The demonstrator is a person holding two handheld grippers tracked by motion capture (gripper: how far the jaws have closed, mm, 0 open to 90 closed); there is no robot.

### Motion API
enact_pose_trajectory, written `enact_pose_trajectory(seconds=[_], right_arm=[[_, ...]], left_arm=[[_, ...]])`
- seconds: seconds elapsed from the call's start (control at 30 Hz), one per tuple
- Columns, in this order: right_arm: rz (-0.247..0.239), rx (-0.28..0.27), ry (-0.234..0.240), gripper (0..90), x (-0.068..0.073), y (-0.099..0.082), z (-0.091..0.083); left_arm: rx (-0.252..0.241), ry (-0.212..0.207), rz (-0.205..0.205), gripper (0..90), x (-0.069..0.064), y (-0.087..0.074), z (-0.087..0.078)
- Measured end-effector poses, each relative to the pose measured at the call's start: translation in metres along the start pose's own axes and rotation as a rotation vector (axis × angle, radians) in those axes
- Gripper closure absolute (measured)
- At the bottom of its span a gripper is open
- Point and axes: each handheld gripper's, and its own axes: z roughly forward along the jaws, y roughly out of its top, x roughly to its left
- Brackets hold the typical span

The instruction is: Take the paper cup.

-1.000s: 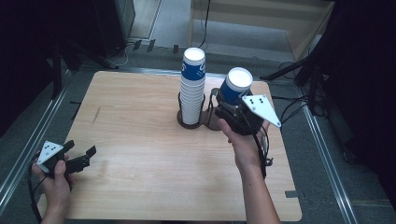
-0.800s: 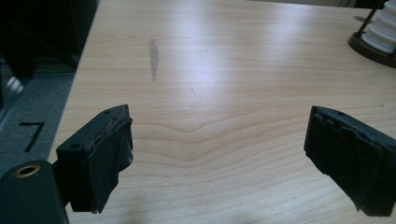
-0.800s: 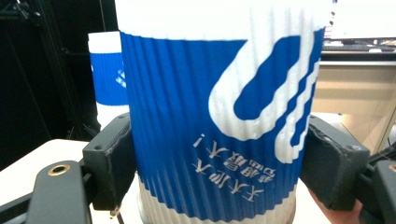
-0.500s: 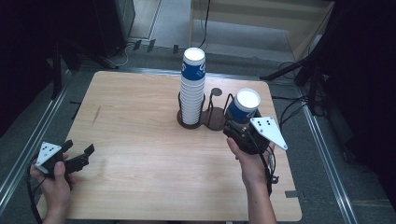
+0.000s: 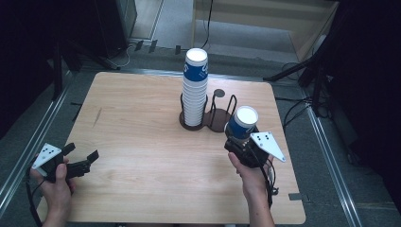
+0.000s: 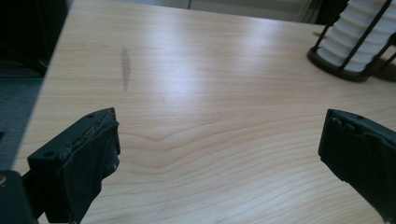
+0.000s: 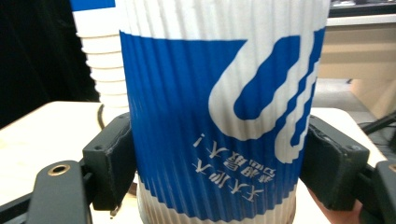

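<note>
The right tongs [image 5: 240,142] hold a blue and white cup [image 5: 243,123].
The upside-down cup sits just beside the cup stack [image 5: 195,90]. The left tongs [image 5: 81,161], just opened wide, hold nothing above the worktop [image 5: 142,142].

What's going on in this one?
A person works at a wooden table with a gripper in each hand. The right gripper is shut on a blue-and-white paper cup, held upside down just in front of a black wire cup holder that carries a tall stack of the same cups. The left gripper waits near the table's front left corner; its jaws have just been opening, with nothing between them.
</note>
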Motion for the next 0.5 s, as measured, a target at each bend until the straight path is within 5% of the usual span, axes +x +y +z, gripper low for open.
enact_pose_trajectory(seconds=[0.5], right_arm=[[-0.014,0.048,0.004,20.7,0.004,-0.018,0.006]], left_arm=[[0.008,-0.082,0.084,0.0,-0.054,0.033,0.023]])
